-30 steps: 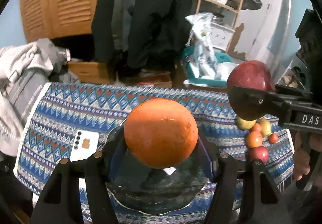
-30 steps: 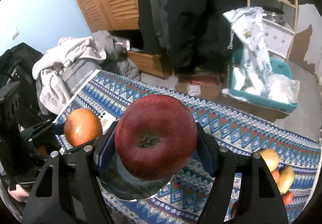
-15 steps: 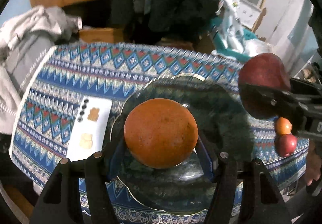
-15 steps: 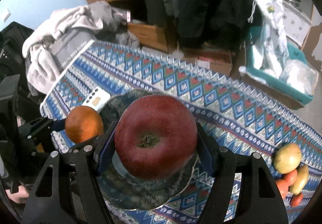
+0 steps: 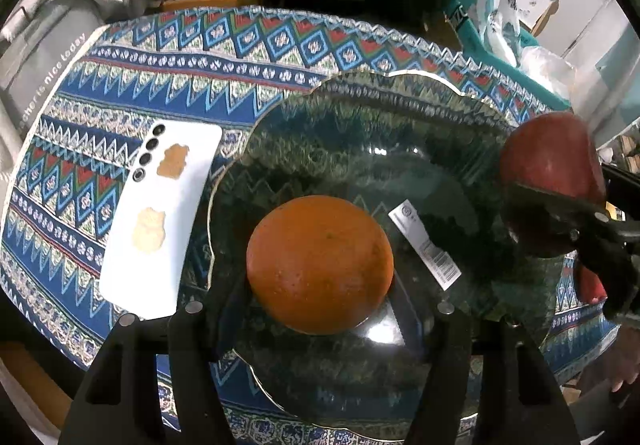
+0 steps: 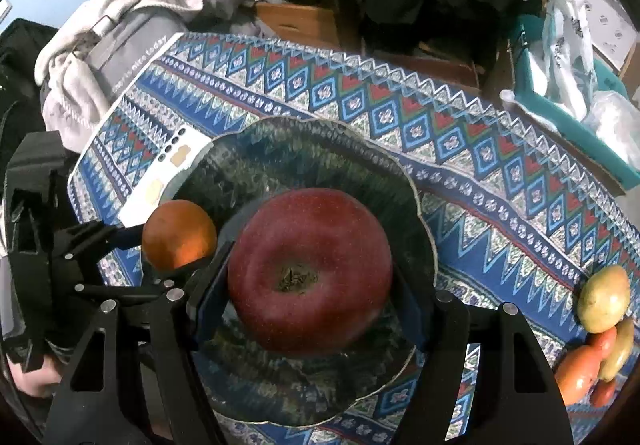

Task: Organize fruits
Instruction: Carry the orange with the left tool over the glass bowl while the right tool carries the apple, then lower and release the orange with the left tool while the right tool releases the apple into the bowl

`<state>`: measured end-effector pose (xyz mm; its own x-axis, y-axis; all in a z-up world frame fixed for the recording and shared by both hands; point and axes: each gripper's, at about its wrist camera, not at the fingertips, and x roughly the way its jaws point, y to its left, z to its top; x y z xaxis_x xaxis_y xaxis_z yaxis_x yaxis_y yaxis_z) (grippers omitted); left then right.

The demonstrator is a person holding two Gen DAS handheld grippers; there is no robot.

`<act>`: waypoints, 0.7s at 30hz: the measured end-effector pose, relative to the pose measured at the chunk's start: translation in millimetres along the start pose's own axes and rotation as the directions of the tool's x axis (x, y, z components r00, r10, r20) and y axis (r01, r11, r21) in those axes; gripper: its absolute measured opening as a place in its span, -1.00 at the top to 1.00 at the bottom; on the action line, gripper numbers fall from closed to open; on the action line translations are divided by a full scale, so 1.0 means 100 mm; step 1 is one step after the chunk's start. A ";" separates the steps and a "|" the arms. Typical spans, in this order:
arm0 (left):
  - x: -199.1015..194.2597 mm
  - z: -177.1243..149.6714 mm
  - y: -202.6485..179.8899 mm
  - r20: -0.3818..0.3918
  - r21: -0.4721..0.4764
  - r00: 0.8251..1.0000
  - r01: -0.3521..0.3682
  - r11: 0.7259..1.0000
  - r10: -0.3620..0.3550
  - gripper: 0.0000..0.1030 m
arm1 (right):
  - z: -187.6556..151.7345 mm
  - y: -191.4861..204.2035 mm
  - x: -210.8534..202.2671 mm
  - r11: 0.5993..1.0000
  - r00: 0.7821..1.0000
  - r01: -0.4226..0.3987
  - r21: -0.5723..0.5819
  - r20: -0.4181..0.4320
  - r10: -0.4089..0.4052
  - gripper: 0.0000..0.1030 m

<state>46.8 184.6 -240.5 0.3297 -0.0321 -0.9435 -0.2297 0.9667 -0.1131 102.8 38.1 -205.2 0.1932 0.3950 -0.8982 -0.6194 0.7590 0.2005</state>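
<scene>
My left gripper [image 5: 320, 305] is shut on an orange [image 5: 320, 264] and holds it over the near part of a dark green glass plate [image 5: 380, 125]. My right gripper [image 6: 310, 309] is shut on a dark red apple [image 6: 310, 271] and holds it over the same plate [image 6: 304, 149]. In the left wrist view the apple [image 5: 550, 173] and right gripper show at the plate's right edge. In the right wrist view the orange [image 6: 179, 234] and left gripper show at the plate's left edge.
A white phone [image 5: 160, 213] lies face down on the patterned cloth [image 5: 200, 57] left of the plate. Several loose fruits [image 6: 602, 301] lie at the table's right end. Grey clothes [image 6: 120, 29] are piled beyond the left end.
Both grippers have tilted down and moved in over the plate, which now fills the middle of both views. Each still holds its fruit.
</scene>
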 end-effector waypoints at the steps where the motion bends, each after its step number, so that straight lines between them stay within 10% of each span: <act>1: 0.02 -0.01 -0.01 -0.013 0.003 1.000 0.002 1.000 -0.002 -0.30 | -0.01 0.00 0.02 1.000 1.000 -0.002 0.001 -0.004 0.002 -0.40; 9: 0.18 -0.10 -0.08 -0.093 0.023 0.996 0.000 1.000 0.002 -0.31 | -0.07 -0.04 0.14 1.000 0.999 0.002 0.024 -0.039 -0.001 -0.40; 21: -0.13 -0.04 -0.14 -0.020 0.041 1.000 -0.012 0.999 0.013 -0.48 | -0.13 -0.08 0.22 0.999 0.997 -0.008 0.044 -0.071 0.011 -0.40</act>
<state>41.9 170.5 -228.5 0.3081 -0.0249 -0.9510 -0.1957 0.9766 -0.0890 102.5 34.0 -231.7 0.1314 0.3654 -0.9215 -0.5866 0.7781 0.2249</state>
